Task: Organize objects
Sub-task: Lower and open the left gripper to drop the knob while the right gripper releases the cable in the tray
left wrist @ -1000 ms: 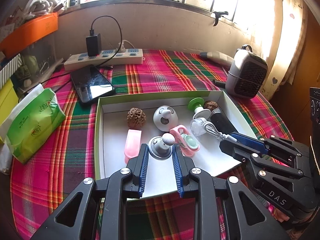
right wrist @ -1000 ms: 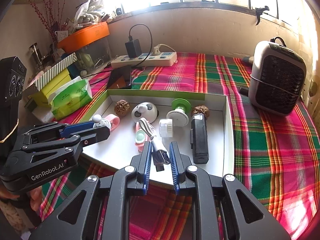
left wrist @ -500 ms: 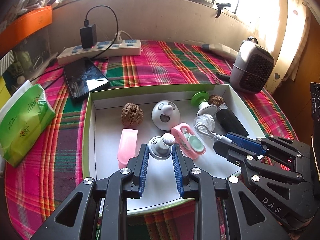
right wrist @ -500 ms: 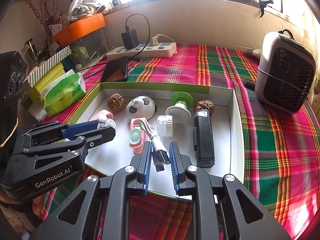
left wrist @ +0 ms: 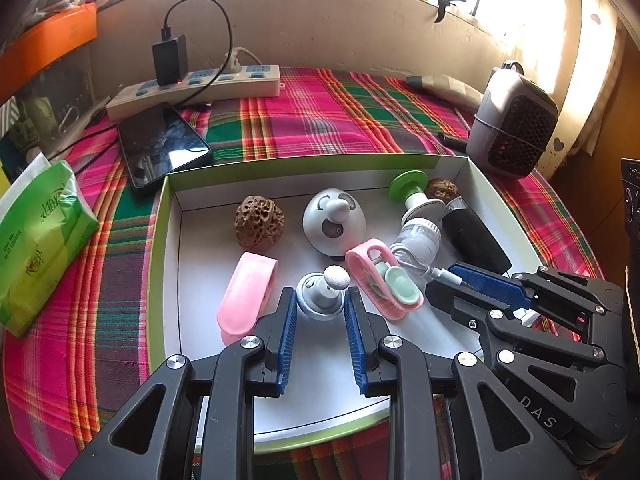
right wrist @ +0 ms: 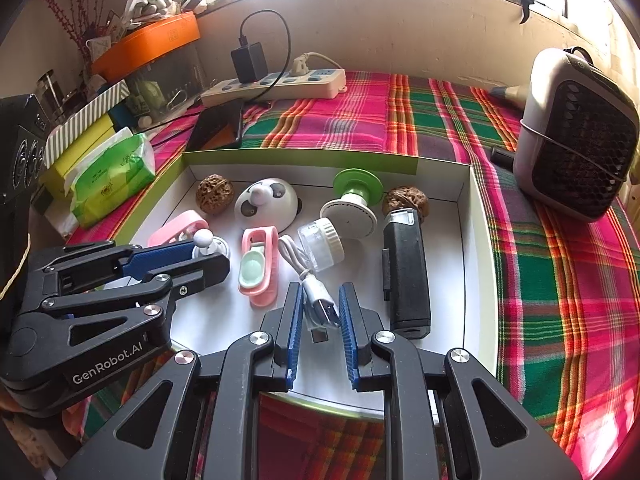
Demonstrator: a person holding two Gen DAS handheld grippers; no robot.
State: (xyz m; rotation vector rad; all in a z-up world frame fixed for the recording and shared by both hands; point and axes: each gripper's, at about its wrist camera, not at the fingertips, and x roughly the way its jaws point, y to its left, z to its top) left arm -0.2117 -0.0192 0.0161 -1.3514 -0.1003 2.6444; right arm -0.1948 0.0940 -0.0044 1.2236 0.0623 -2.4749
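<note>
Both grippers sit lower over the box than a second ago; tray contents fill more of each view, grips unchanged.

Left gripper [left wrist: 320, 304]: blue pads pinching a small grey ball-topped mount [left wrist: 322, 294], held over the white floor of the box [left wrist: 158, 240], near its front-middle. Seen from the right wrist, the same gripper [right wrist: 208, 258] comes in over the box's left edge.

Right gripper [right wrist: 320, 312]: fingers nearly pressed together, pinching the USB plug of a white cable [right wrist: 316, 300]. Cable runs back across the box floor [right wrist: 476, 240] to a loop beside a clear round cap [right wrist: 322, 242].

Loose in the box:
- pink clip [left wrist: 246, 294], left of the held mount
- pink-and-mint clip [left wrist: 384, 278], just right of it
- walnut [left wrist: 259, 222] near the back-left corner
- panda-face dome [left wrist: 334, 220], mid-back
- green-topped white suction holder [right wrist: 352, 200]
- second walnut [right wrist: 406, 200] near the back-right corner
- black rectangular device [right wrist: 404, 272] along the right wall

Outside the box on the plaid cloth [left wrist: 320, 120]: phone [left wrist: 162, 144] at the back-left corner of the box, power strip [left wrist: 192, 90] behind it, green tissue pack [left wrist: 40, 236] to the left, small heater [right wrist: 576, 136] to the right.
</note>
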